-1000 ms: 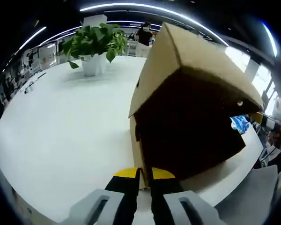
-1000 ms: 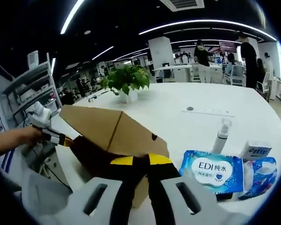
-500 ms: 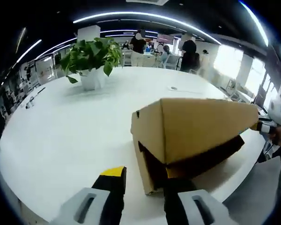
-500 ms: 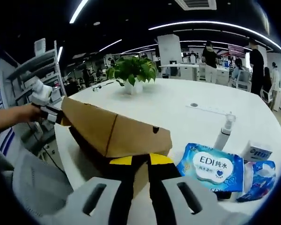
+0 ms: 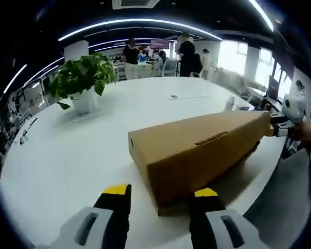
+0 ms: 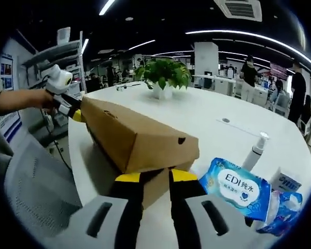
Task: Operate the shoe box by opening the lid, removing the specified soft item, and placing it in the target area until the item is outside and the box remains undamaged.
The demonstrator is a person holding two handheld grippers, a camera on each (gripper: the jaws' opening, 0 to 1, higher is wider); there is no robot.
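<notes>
Lid (image 5: 197, 137) dropped shut on box, EDI wipes pack (image 6: 233, 188) beside

White worktop (image 5: 67, 155), round-edged. Resting directly on it: cardboard shoe box (image 5: 197, 150) near the edge, potted plant (image 5: 82, 83) well behind, blue wipes pack (image 6: 239, 185) just beside the box, spray bottle (image 6: 255, 151), smaller packets (image 6: 286, 199).

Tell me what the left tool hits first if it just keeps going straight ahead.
Most likely the shoe box: its near end sits just beyond the open left tool, roughly between the tips. Depth is hard to judge.
</notes>
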